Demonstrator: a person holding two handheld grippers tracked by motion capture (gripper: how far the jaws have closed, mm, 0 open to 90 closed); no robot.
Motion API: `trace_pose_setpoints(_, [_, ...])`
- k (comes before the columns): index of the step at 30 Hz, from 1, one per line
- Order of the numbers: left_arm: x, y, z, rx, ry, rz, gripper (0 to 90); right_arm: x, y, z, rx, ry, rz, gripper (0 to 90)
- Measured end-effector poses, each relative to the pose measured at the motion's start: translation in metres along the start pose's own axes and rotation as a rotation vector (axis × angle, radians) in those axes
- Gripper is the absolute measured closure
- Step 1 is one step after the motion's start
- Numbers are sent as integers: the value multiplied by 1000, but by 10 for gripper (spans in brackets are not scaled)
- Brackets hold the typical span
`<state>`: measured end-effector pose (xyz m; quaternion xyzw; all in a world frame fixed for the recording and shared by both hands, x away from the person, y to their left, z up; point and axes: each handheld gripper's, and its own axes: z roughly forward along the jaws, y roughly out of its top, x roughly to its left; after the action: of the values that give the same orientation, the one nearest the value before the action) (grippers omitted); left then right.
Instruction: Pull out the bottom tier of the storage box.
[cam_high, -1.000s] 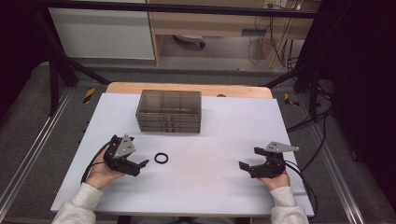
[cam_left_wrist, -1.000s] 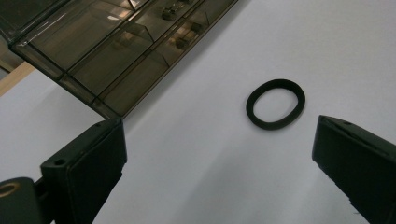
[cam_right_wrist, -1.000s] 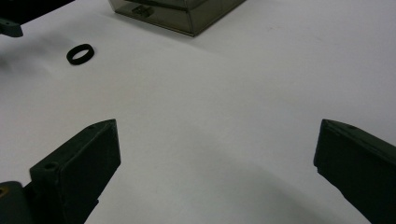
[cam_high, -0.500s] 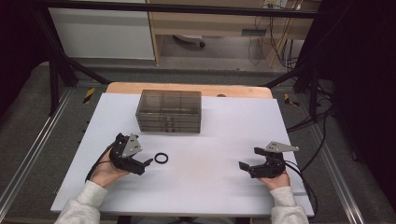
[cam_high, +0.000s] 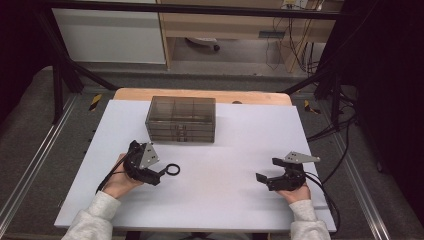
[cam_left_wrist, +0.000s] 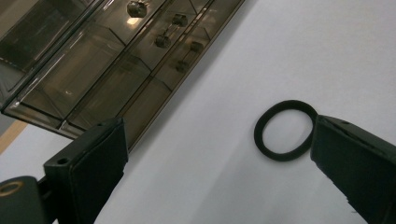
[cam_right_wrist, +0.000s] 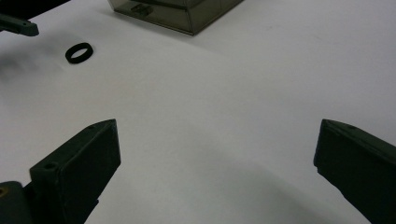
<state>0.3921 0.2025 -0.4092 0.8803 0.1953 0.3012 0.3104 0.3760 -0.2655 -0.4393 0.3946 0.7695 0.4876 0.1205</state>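
Observation:
A small black ring lies flat on the white table top, in front of a smoky clear drawer box. My left gripper is open, and its tips are right beside the ring's left side. In the left gripper view the ring lies just inside the right jaw's tip, with the open left gripper around bare table. My right gripper rests open at the front right, holding nothing. The right gripper view shows that gripper wide open, with the ring far off at the upper left.
The drawer box has several small knobbed drawers facing me, and its corner appears in the right gripper view. A wooden strip borders the table's far edge. Cables trail from both grippers. Dark frame posts stand at either side.
My left gripper has slid to the right across the table until its tips reach the ring. The ring, the box and my right gripper have stayed put.

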Motion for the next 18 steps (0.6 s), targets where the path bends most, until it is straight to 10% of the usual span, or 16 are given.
trace_pose_setpoints(18, [-6, 13, 17, 34, 63, 93, 83, 0, 0, 0, -1, 0, 0, 12])
